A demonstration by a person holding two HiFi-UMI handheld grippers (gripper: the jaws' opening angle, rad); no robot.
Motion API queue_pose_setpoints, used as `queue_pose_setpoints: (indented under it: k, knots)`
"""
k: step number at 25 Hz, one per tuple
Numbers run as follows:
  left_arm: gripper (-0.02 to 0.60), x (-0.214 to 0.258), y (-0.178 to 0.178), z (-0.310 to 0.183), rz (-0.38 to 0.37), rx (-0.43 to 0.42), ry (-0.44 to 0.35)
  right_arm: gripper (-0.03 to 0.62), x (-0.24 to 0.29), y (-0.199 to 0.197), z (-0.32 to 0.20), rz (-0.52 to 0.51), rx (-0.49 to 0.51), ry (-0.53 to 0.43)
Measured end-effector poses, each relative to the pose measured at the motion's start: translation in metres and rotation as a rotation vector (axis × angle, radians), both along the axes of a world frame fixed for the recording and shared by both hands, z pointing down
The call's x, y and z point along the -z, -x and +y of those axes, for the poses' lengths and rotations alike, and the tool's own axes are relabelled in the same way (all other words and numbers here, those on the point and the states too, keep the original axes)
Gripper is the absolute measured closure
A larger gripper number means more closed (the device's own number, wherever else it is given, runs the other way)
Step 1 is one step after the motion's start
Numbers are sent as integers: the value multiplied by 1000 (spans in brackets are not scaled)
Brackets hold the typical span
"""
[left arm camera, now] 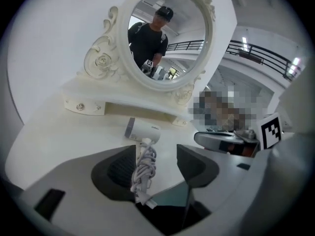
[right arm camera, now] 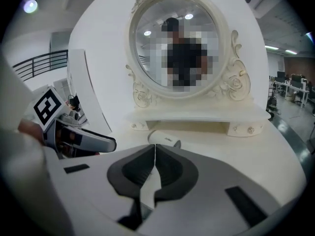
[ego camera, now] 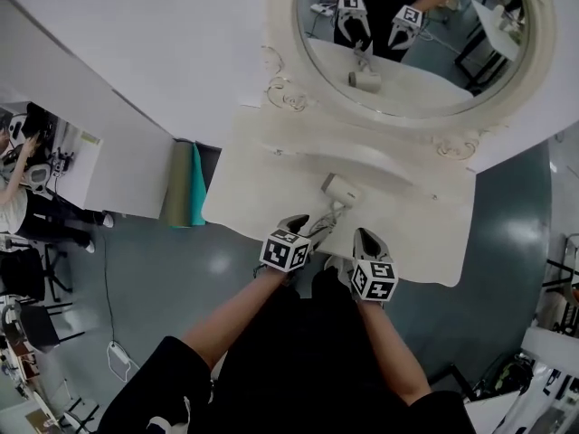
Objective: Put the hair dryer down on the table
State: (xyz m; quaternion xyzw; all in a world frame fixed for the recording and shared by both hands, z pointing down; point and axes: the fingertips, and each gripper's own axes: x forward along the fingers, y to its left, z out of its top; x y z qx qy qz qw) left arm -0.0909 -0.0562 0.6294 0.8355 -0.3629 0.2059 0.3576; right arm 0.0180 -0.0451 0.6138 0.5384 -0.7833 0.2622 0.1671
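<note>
The white hair dryer (ego camera: 341, 188) lies on the cream dressing table (ego camera: 425, 233), nozzle end toward the mirror. Its handle, wrapped in a bundled white cord (left arm camera: 144, 168), points back at me. My left gripper (ego camera: 296, 223) is open, and in the left gripper view (left arm camera: 156, 156) the cord bundle runs between the jaws, close to the left pad, with a wide gap on the right. My right gripper (ego camera: 366, 240) hovers just right of the dryer, shut with nothing between its pads (right arm camera: 155, 154). The dryer's body (right arm camera: 165, 138) shows just beyond them.
An oval mirror (ego camera: 416, 34) in a carved frame stands at the back on a raised shelf with small drawers (left arm camera: 83, 104). A green roll (ego camera: 185, 183) leans by the table's left end. The front table edge lies under both grippers. A seated person (ego camera: 18, 197) is far left.
</note>
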Motion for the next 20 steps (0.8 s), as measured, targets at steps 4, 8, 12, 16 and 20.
queue_pose_setpoints:
  k: [4, 8, 12, 16, 20]
  knots:
    - [314, 47, 28, 17, 59, 37, -103, 576, 30, 35, 22, -44, 4, -46]
    - [314, 94, 47, 32, 84, 73, -213, 576, 77, 64, 35, -65, 4, -141]
    - [318, 149, 68, 43, 139, 112, -326, 576, 130, 89, 44, -49, 17, -231]
    - [354, 196, 83, 54, 151, 125, -461, 576, 168, 105, 49, -29, 26, -296]
    - [512, 230, 105, 61, 99, 198, -640, 576, 188, 117, 55, -42, 22, -336]
